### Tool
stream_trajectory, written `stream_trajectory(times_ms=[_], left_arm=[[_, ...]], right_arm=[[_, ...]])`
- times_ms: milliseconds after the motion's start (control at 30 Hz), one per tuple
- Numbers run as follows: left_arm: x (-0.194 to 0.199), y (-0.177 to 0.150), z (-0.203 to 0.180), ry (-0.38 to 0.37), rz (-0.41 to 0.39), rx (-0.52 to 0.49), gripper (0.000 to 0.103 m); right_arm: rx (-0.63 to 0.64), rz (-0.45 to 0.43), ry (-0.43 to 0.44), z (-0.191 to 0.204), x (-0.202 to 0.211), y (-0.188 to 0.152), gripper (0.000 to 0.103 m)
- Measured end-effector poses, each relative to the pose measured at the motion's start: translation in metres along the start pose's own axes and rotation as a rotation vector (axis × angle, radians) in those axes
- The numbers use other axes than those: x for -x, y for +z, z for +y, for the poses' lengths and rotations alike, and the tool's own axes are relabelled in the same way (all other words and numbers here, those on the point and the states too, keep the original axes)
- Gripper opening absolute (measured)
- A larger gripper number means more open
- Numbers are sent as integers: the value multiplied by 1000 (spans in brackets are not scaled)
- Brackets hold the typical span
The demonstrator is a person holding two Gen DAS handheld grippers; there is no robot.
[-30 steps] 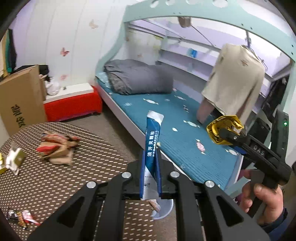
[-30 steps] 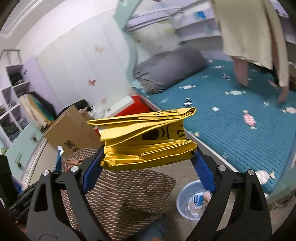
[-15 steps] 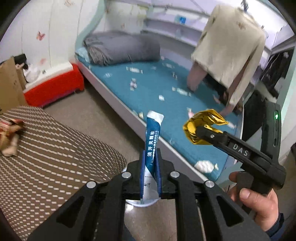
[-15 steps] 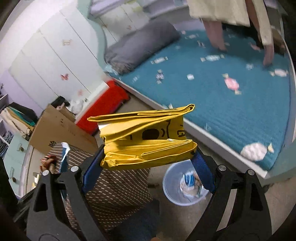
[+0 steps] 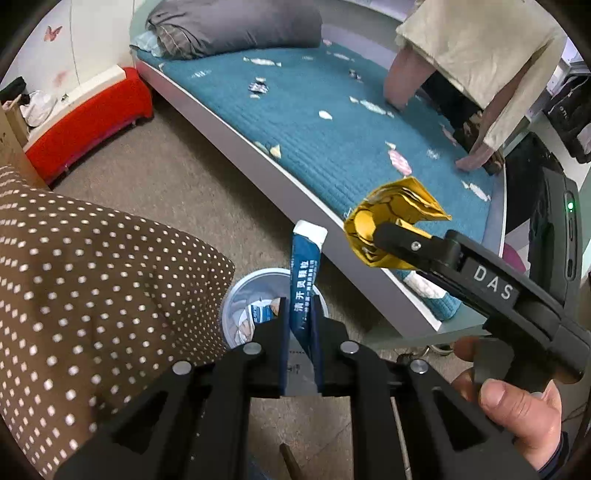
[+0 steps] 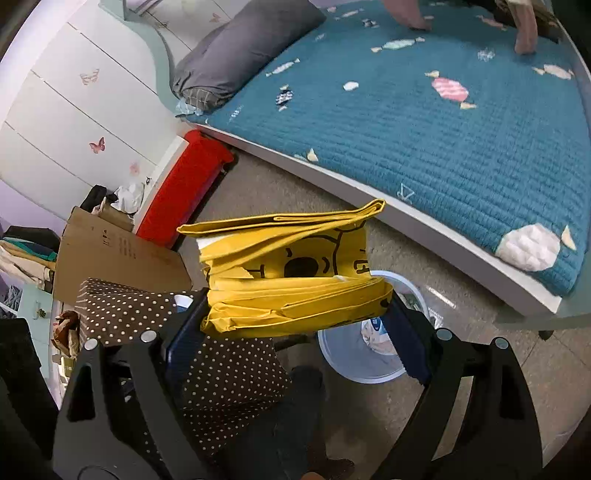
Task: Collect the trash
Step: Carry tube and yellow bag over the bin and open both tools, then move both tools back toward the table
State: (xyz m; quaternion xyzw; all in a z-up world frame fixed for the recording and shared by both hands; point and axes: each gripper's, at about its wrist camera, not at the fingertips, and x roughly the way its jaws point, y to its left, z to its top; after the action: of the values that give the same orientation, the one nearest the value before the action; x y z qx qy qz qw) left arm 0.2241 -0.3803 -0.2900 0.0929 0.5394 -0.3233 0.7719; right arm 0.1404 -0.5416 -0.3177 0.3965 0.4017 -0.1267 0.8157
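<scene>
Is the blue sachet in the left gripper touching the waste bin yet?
Apart. In the left wrist view the blue sachet stands clamped upright in the left gripper, raised above the waste bin on the floor.

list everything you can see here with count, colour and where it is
blue sachet: 1, blue and white, upright in left claw
yellow wrapper: 1, yellow with black print, in right claw
trash bin: 1, pale blue, on floor by table, wrappers inside
table: 1, brown cloth with white dots, left
bed: 1, teal quilt with candy print, behind
pillow: 1, grey, head of bed
red bench: 1, by wall
cardboard box: 1, brown, behind table
left claw: black, shut
right claw: black, shut
hand: 1, holding right claw's handle
</scene>
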Motion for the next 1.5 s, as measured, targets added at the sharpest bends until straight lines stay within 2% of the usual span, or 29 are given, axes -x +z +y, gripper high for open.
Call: stream_trajectory(times_ms=[33,100,133,167,233,300,433,533,767,933,1100,1333,1500], left_arm=[[-3,1,1,-1,11,-5,13],[-13,4,-3,1,45,-24,40],[-15,4,-3,11,46,-25,77],[-15,3,-1,48,36,-22,94],[-15,4,-1,78,23,-24,93],[-13,4,-1,65,22,-24,93],[-2,4,2,90,-6,-22,93],[10,2,4,80,-31,-9,93],[49,-8,-3,61,-108,-52,93],[86,-16,-9,27,-177,-71,93],[129,-27,-8,37,-271,-95,94],[181,-39,10,45,-361,-67,94],[218,-54,37,76,-423,-31,94]], right_arm=[[-9,8,1,-1,-3,-1,87],[-40,38,9,-8,-16,-2,89],[-55,51,7,-11,-21,-3,90],[-72,64,9,-15,-26,-4,97],[-107,89,3,-22,-35,-8,97],[-119,89,-12,-26,-36,-11,97],[-118,82,-26,-28,-31,-17,97],[-102,64,-48,-24,-21,-20,97],[-58,-4,-70,-5,12,-22,97],[-15,-75,-62,21,48,-22,97],[46,-139,-26,56,82,-24,97],[134,-179,23,109,106,-34,97],[213,-207,69,151,124,-44,97]])
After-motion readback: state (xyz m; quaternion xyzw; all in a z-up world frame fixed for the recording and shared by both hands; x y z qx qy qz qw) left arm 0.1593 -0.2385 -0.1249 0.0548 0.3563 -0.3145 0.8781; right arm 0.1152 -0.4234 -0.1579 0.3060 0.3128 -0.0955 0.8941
